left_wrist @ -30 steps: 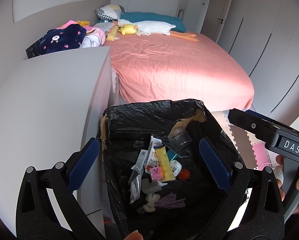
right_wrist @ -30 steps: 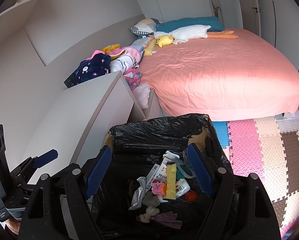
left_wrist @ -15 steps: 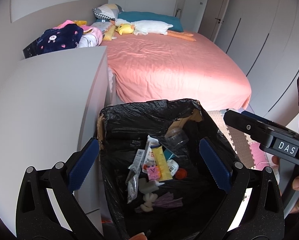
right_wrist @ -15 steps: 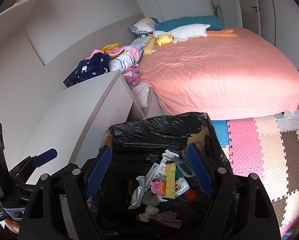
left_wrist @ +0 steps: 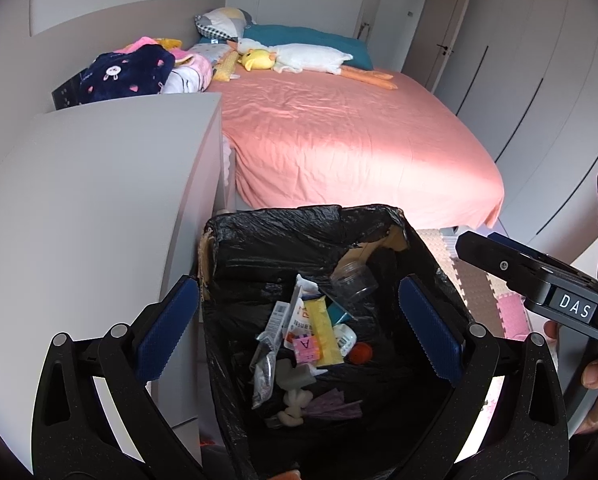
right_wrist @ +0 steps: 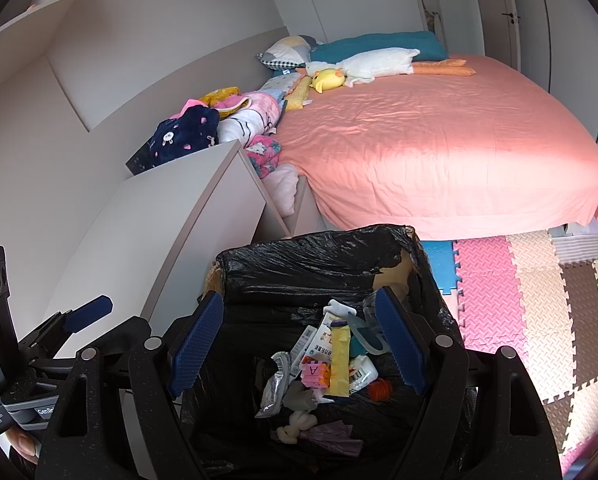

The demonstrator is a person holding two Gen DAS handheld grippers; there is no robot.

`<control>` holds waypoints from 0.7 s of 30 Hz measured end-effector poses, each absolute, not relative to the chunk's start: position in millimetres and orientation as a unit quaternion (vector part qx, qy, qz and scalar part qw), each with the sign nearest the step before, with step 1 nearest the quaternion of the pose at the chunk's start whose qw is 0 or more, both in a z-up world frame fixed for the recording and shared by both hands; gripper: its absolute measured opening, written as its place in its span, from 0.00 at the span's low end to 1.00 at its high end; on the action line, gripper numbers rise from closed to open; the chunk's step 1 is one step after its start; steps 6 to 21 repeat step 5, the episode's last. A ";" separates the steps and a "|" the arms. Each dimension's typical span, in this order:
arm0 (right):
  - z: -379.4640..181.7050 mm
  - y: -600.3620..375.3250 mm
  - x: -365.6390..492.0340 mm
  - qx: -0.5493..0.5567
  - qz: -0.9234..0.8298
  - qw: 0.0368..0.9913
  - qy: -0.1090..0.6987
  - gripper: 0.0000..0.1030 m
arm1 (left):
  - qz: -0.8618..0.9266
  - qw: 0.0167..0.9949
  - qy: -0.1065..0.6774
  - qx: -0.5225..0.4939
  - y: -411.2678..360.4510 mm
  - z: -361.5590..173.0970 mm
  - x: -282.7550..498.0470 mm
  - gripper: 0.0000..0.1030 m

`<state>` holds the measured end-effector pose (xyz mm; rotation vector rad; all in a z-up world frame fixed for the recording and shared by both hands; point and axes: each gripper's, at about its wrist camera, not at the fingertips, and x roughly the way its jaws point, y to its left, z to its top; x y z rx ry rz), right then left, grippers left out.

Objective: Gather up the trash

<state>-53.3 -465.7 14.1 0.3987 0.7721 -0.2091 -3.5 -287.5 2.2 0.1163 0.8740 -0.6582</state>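
A bin lined with a black bag [left_wrist: 283, 240] [right_wrist: 299, 264] stands on the floor by a white cabinet. It holds several pieces of trash: a yellow packet [left_wrist: 323, 328] [right_wrist: 339, 360], a pink block marked A [left_wrist: 307, 346] [right_wrist: 314, 372], a clear cup [left_wrist: 353, 278], wrappers and an orange cap [left_wrist: 359, 352]. My left gripper [left_wrist: 299, 328] hovers open and empty over the bin. My right gripper [right_wrist: 299, 344] is also open and empty above it. Each gripper shows at the edge of the other's view.
A white cabinet [left_wrist: 91, 200] [right_wrist: 171, 216] stands left of the bin. A bed with a pink sheet [left_wrist: 339, 136] [right_wrist: 439, 132] lies beyond, with plush toys, pillows and piled clothes. Foam floor mats [right_wrist: 539, 300] cover the floor to the right.
Both grippers have drawn back and up slightly from the bin; the bin sits a little lower in both views. Jaws stay open.
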 end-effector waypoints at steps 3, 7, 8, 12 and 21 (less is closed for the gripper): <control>14.2 -465.7 -53.5 0.192 -0.101 0.902 0.374 0.76 | -0.313 0.851 0.416 0.064 -289.8 1.8 -5.0 0.94; 14.2 -465.7 -53.1 0.193 -0.101 0.902 0.374 0.76 | -0.315 0.849 0.418 0.067 -290.8 1.5 -5.4 0.94; 14.2 -465.7 -53.1 0.193 -0.101 0.902 0.374 0.76 | -0.315 0.849 0.418 0.067 -290.8 1.5 -5.4 0.94; 14.2 -465.7 -53.1 0.193 -0.101 0.902 0.374 0.76 | -0.315 0.849 0.418 0.067 -290.8 1.5 -5.4 0.94; 14.2 -465.7 -53.1 0.193 -0.101 0.902 0.374 0.76 | -0.315 0.849 0.418 0.067 -290.8 1.5 -5.4 0.94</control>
